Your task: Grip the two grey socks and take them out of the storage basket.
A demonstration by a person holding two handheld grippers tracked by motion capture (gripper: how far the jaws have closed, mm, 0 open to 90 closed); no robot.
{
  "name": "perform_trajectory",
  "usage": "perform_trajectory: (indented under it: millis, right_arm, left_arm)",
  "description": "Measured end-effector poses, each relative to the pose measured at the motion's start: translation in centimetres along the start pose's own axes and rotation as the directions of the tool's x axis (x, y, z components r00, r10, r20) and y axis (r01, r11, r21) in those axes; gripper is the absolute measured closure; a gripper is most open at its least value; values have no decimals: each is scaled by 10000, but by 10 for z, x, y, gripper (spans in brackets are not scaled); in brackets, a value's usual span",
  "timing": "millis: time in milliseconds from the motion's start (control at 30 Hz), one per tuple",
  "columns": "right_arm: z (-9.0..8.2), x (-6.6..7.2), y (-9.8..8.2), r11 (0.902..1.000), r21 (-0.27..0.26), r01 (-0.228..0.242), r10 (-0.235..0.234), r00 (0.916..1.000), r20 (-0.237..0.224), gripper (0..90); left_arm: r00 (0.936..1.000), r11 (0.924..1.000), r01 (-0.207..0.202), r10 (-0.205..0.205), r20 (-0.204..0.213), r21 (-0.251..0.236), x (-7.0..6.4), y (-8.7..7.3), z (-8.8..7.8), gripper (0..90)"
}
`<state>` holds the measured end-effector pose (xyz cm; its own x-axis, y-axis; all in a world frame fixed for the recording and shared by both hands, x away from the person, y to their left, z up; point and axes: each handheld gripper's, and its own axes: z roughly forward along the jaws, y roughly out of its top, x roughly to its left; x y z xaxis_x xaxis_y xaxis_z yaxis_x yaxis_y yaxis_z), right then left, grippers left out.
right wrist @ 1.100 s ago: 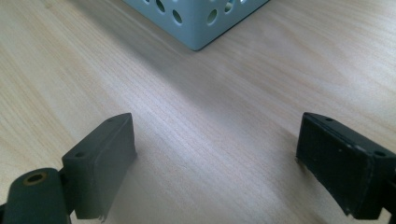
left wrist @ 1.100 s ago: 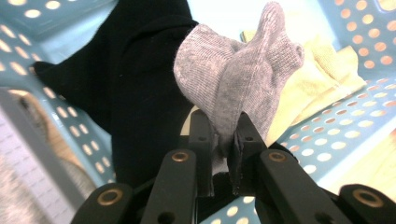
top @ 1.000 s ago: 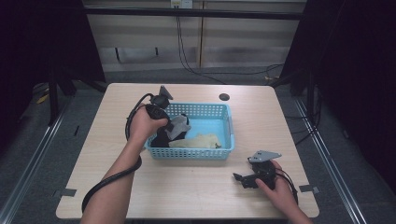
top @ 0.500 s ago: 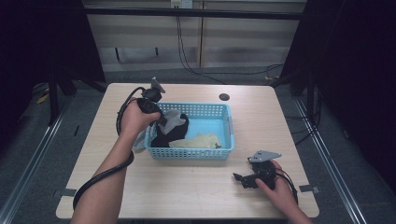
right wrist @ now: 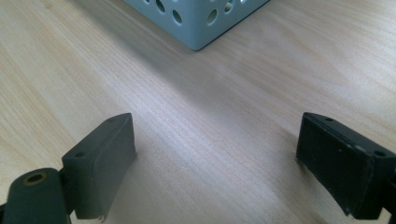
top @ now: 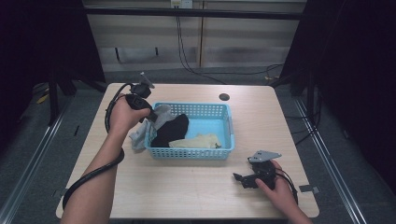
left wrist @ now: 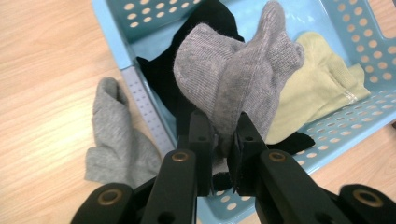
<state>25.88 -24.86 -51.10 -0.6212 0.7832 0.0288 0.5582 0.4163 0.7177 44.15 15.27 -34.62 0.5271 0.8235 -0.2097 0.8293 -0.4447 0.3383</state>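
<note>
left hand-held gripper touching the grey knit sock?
Touching. In the left gripper view, the left hand-held gripper has its black jaws pinched on the grey knit sock, which hangs over the light blue perforated plastic basket.

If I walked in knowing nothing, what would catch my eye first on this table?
Most likely the light blue basket in the middle of the wooden table, with a black sock and a pale yellow sock inside. Next, the left gripper, clamped on a grey sock lifted over the basket's left end, while a second grey sock lies on the table beside it.
</note>
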Motion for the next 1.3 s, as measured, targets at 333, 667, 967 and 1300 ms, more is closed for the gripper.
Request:
perform_trajectory:
  millis: [333,667,967,1300]
  right_arm:
    - [0,0,0,10000,11,-6,6,10000,4,111]
    - [0,0,0,10000,-6,18,-18,10000,6,110]
    - [0,0,0,10000,26,-28,28,10000,-4,110]
    - [0,0,0,10000,-1,17,-17,10000,9,110]
  left_arm:
    - [9981,9984,514,-521,-341,-214,22,-12,-12,812]
    - [9915,9926,1072,-1110,-681,-576,45,-27,-20,811]
    - [9836,9867,1505,-1557,-913,-608,61,-41,-18,809]
    - [9727,9753,1763,-1933,-1281,-1331,75,-52,-14,586]
